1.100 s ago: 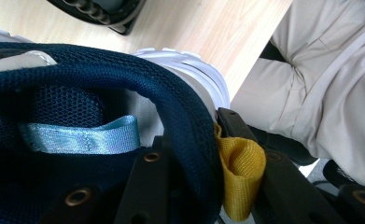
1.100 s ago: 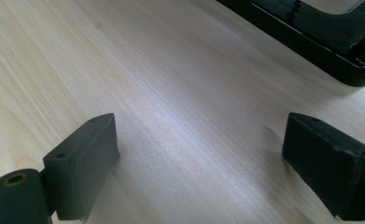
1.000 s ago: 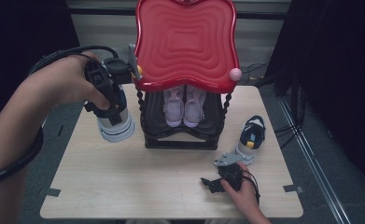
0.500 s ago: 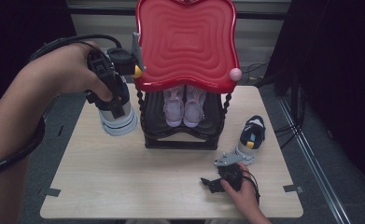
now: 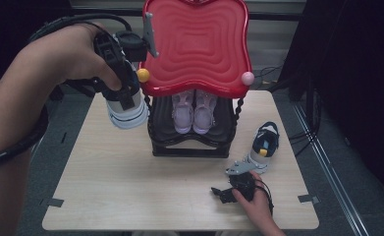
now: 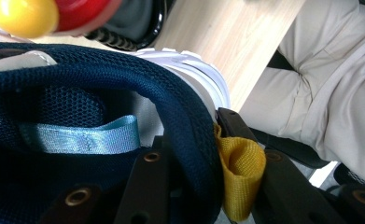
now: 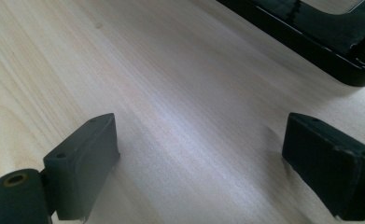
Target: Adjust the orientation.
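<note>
Navy mesh-cloth sneaker [image 6: 124, 93] with yellow woven heel tab [image 6: 241, 172], matt pale wood-grain table [image 7: 171, 93], glossy red plastic rack top [image 5: 197, 44]

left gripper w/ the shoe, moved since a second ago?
Yes. The left gripper, shut on the navy shoe, has risen beside the red shelf.

Held up off the table [image 5: 130, 177], just left of the red-topped rack [image 5: 194, 49]: a sneaker [image 5: 125, 110], navy mesh at the collar, white sole turned down and outward, light blue strap inside, yellow heel loop [image 6: 241, 172]. Gripped by the collar. Paired with a matching sneaker [image 5: 264, 145] set upright on the table's right side, well apart, toe pointing away.
</note>
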`<state>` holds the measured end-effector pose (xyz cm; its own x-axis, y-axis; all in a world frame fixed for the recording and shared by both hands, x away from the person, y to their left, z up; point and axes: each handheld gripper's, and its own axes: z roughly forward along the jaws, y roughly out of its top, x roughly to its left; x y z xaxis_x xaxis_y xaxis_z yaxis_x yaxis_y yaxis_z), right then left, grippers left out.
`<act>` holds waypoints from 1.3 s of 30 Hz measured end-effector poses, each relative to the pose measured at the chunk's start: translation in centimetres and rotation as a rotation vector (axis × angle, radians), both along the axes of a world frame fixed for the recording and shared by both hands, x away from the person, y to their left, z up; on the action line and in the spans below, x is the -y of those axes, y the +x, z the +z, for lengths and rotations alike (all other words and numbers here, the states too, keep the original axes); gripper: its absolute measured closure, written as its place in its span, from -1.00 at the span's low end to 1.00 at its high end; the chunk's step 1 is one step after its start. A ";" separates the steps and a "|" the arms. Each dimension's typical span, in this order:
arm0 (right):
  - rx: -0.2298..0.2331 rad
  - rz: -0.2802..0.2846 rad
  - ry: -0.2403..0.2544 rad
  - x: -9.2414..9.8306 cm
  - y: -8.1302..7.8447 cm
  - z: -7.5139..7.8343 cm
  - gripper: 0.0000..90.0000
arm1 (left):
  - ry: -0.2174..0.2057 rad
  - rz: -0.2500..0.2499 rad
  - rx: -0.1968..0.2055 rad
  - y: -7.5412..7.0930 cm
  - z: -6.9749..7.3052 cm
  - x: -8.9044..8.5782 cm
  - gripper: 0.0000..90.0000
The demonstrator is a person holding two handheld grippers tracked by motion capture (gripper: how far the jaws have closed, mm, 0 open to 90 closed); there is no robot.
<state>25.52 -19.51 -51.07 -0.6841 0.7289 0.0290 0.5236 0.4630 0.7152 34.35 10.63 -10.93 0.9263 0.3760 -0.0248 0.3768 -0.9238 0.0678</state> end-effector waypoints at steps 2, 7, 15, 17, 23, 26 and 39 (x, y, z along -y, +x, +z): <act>0.000 0.000 0.000 0.0 0.0 0.0 -0.78 | 0.002 0.006 0.005 0.0 0.4 0.1 0.65; 0.000 0.000 0.001 0.0 0.0 0.0 -0.78 | 0.010 0.008 0.024 0.1 1.2 0.2 0.65; -0.002 0.002 0.001 0.0 0.0 0.0 -0.78 | 0.000 0.007 0.055 0.7 2.0 0.9 0.65; -0.002 0.003 0.001 0.0 0.0 0.0 -0.78 | 0.013 -0.010 0.064 0.9 2.3 1.2 0.65; -0.002 0.003 0.001 0.0 0.0 0.0 -0.78 | 0.015 -0.022 0.089 1.0 3.0 2.1 0.65; -0.002 0.004 0.001 0.0 0.0 0.0 -0.78 | 0.025 -0.042 0.106 1.2 3.3 2.9 0.65; -0.003 0.003 0.003 0.0 0.0 0.0 -0.78 | 0.040 -0.105 0.156 2.4 4.1 6.5 0.65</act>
<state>25.55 -19.53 -51.06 -0.6865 0.7264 0.0331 0.5241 0.4627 0.7150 36.75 4.16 -6.83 0.9520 0.2747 0.1350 0.2658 -0.9607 0.0801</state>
